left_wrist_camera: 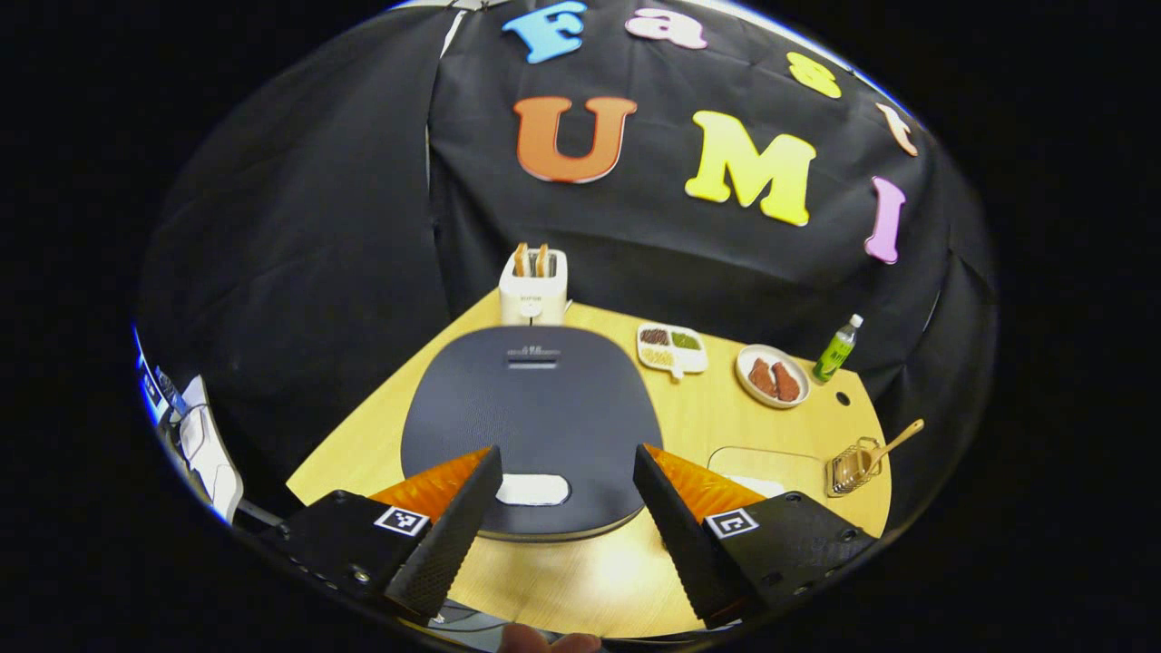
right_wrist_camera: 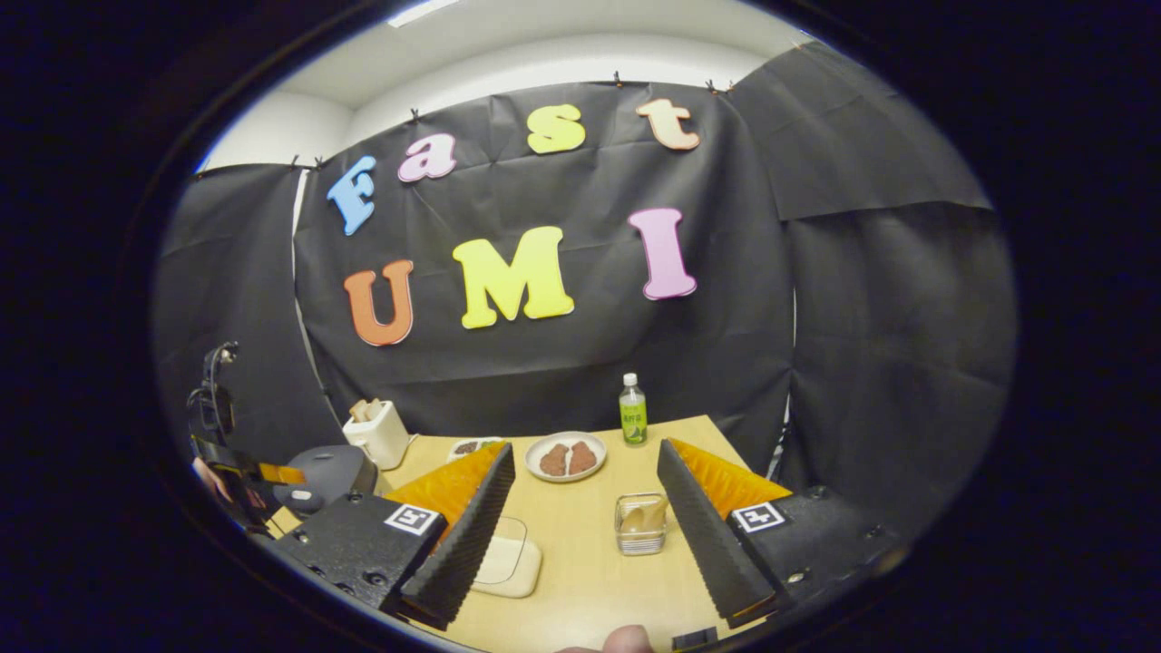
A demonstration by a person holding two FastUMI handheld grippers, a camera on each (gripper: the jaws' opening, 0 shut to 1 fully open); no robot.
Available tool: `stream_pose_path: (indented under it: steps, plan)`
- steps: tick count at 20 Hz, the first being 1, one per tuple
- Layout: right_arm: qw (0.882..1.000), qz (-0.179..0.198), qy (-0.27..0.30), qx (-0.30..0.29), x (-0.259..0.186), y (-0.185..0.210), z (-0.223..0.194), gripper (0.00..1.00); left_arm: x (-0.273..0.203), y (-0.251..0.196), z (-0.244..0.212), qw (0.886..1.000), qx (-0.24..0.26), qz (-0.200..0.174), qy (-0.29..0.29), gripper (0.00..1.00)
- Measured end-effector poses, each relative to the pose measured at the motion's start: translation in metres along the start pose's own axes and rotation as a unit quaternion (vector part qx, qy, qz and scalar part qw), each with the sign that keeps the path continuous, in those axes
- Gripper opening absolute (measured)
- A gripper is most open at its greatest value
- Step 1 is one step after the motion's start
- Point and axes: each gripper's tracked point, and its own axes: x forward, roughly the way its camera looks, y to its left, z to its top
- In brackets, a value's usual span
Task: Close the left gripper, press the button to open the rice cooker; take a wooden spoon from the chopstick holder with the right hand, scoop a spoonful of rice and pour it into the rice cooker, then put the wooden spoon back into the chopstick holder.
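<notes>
Now, left gripper (left_wrist_camera: 564, 508): jaws spread wide, holding nothing, hovering over the near edge of the cooker.
Cooker (left_wrist_camera: 531, 417): lid down, directly ahead, its pale button (left_wrist_camera: 532, 490) lying between the fingers.
Right gripper (right_wrist_camera: 585, 526): jaws apart, empty, above the table (right_wrist_camera: 580, 580).
Holder (right_wrist_camera: 640, 524): just ahead, between the fingers nearer the right one, spoon (right_wrist_camera: 646, 515) standing in it.
Rice container (right_wrist_camera: 510, 564): beside the right gripper's left finger.
Farther off: toaster (left_wrist_camera: 533, 286), meat plate (right_wrist_camera: 566, 456), bottle (right_wrist_camera: 632, 410).
</notes>
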Motion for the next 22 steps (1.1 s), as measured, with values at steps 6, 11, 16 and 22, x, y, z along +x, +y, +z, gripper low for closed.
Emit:
stream_pose_path:
  steps: [6, 11, 16, 22]
  plan:
    - [0.999, -0.010, -0.050, -0.019, -0.063, 0.032, 0.039, 1.00, -0.107, -0.025, 0.056, 0.988, 0.021, -0.079, -0.128, 0.95]
    - [0.996, -0.006, -0.080, -0.026, -0.123, 0.075, 0.054, 0.99, -0.192, -0.034, 0.054, 0.971, 0.038, -0.136, -0.193, 0.95]
    - [0.996, 0.000, -0.082, -0.033, -0.167, 0.106, 0.047, 0.99, -0.248, -0.033, 0.031, 0.959, 0.064, -0.159, -0.226, 0.94]
    - [0.997, 0.014, -0.073, -0.018, -0.177, 0.137, 0.029, 1.00, -0.284, -0.036, 0.030, 0.955, 0.035, -0.167, -0.242, 0.95]
